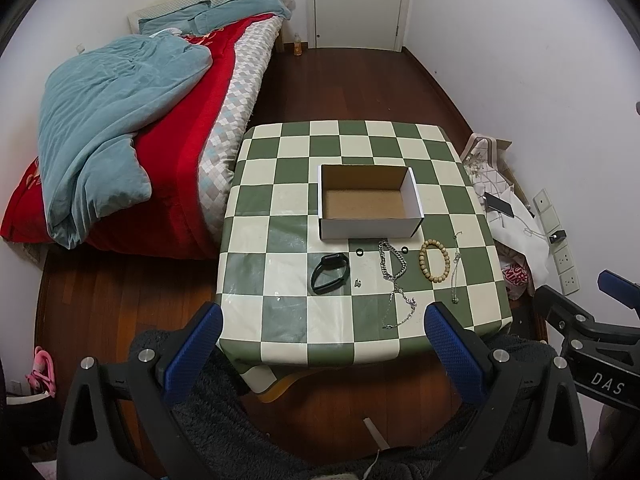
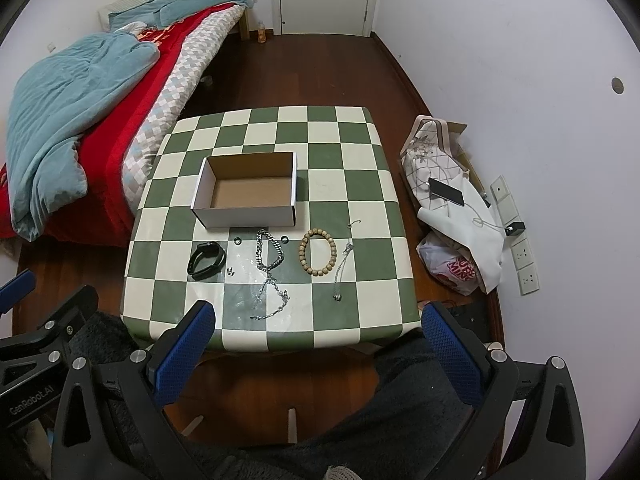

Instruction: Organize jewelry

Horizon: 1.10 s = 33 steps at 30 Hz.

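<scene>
**Ana:** Cardboard, open-topped and bare inside: the box (image 1: 370,200) sits mid-table on the green-and-cream checked cloth (image 1: 288,320), and every piece of jewelry lies in a row just in front of it. Nothing is in yet, so I'd judge this the very start.

**Ben:** Where are the grippers?

**Ana:** Both hang back over the near edge of the table, well apart from the pieces. The left gripper (image 1: 322,344) has its blue pads spread wide with nothing between them; the right gripper (image 2: 318,344) is the same, wide and holding nothing.

**Ben:** Count the row for me, left to right.

**Ana:** One black band (image 1: 330,273), watch-like. One tiny metal bit (image 1: 357,282) just beside it, too small to name. Two small dark rings (image 1: 359,253), the second (image 1: 405,249) on the far side of the chain. One heavy silver chain (image 1: 394,276), trailing towards the near edge. One wooden bead bracelet (image 1: 434,261). One thin chain (image 1: 456,270) at the right end. One box.

**Ben:** How would you take the first pick?

**Ana:** I'd have the left gripper take the black band: come straight down, close across one side of the loop, lift clear of the box wall before letting go. The silver chain looks likely to drag and snag its neighbours, so pinch it where the links bunch. The rings and the tiny bit want fingertip-level care, pads flat to the cloth.
</scene>
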{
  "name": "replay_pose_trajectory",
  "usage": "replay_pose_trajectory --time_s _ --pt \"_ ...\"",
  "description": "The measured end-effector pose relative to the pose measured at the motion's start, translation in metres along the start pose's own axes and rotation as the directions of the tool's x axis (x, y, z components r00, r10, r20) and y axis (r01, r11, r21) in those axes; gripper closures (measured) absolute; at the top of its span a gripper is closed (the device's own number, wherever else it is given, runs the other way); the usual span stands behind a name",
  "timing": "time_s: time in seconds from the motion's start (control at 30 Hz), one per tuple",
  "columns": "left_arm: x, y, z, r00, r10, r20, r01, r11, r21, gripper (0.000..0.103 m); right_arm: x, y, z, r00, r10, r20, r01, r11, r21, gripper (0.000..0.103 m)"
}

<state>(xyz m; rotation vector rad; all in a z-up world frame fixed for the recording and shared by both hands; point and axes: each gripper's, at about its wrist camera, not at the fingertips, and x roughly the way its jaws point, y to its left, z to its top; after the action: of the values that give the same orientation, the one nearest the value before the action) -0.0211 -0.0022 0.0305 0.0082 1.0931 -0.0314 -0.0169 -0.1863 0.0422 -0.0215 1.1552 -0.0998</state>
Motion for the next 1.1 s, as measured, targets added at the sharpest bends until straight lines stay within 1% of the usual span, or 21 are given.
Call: replay_pose_trajectory --time_s 0.17,0.27,0.37,0.43,0.5,0.53,0.57,0.6,0.63,0.7,0.77,0.83,0.9,0.93,0.97,1.03,1.1 --pt "-0.001 0.001 -0.002 1.0 0.003 0.004 -0.003 1.0 -0.001 0.0 0.0 0.001 -0.001 1.0 0.004 0.003 -0.004 1.0 0.013 0.0" --pt "0.002 0.005 0.0 0.999 0.034 0.024 -0.034 0.999 -0.003 0.0 0.01 -0.003 0.0 1.0 0.003 0.006 -0.003 0.999 0.046 0.0" --pt "0.018 0.012 0.006 0.994 0.098 0.053 -0.097 0.995 -0.013 0.0 0.032 -0.012 0.001 1.0 -0.018 -0.001 0.018 0.997 0.075 0.0" --pt "0.033 0.016 0.012 0.986 0.151 0.065 -0.151 0.988 -0.016 0.0 0.052 -0.024 0.003 1.0 -0.026 -0.009 0.027 0.995 0.096 0.0" --pt "0.052 0.021 0.017 0.973 0.215 0.08 -0.214 0.977 -0.015 0.0 0.076 -0.032 0.007 0.999 -0.034 -0.023 0.037 0.992 0.119 0.0" --pt "0.063 0.022 0.019 0.968 0.237 0.076 -0.237 0.971 -0.01 0.0 0.089 -0.035 0.008 0.999 -0.029 -0.037 0.034 0.991 0.128 0.001" --pt "0.073 0.023 0.02 0.965 0.252 0.078 -0.252 0.968 -0.007 0.0 0.102 -0.038 0.01 0.999 -0.022 -0.05 0.029 0.989 0.142 0.006" --pt "0.087 0.024 0.022 0.956 0.282 0.077 -0.283 0.959 0.005 0.0 0.116 -0.042 0.01 0.998 -0.013 -0.06 0.023 0.988 0.153 0.01" --pt "0.101 0.023 0.022 0.95 0.307 0.061 -0.309 0.951 0.021 0.0 0.13 -0.045 0.01 0.997 -0.008 -0.073 0.02 0.987 0.16 0.012" --pt "0.129 0.024 0.024 0.945 0.327 0.025 -0.328 0.944 0.045 0.0 0.159 -0.048 0.012 0.995 -0.014 -0.101 0.031 0.985 0.17 0.02" --pt "0.159 0.023 0.023 0.939 0.343 -0.022 -0.34 0.937 0.079 0.0 0.188 -0.052 0.011 0.991 -0.009 -0.132 0.033 0.982 0.186 0.025" --pt "0.183 0.021 0.021 0.929 0.366 -0.058 -0.359 0.927 0.111 0.0 0.217 -0.055 0.011 0.986 0.015 -0.166 0.021 0.978 0.209 0.03" --pt "0.203 0.018 0.019 0.925 0.37 -0.087 -0.358 0.924 0.132 0.0 0.241 -0.056 0.01 0.981 0.019 -0.193 0.024 0.976 0.217 0.034" --pt "0.215 0.018 0.018 0.919 0.38 -0.103 -0.364 0.92 0.144 0.0 0.251 -0.056 0.009 0.979 0.012 -0.205 0.034 0.975 0.218 0.036" --pt "0.223 0.016 0.016 0.918 0.379 -0.115 -0.361 0.92 0.152 0.0 0.262 -0.055 0.009 0.976 0.01 -0.218 0.038 0.975 0.218 0.039" --pt "0.239 0.015 0.015 0.911 0.389 -0.134 -0.366 0.916 0.167 0.0 0.283 -0.053 0.007 0.969 0.027 -0.247 0.032 0.973 0.23 0.043" --pt "0.251 0.015 0.014 0.913 0.378 -0.155 -0.352 0.921 0.168 0.0 0.298 -0.05 0.005 0.963 0.035 -0.266 0.029 0.971 0.236 0.048"
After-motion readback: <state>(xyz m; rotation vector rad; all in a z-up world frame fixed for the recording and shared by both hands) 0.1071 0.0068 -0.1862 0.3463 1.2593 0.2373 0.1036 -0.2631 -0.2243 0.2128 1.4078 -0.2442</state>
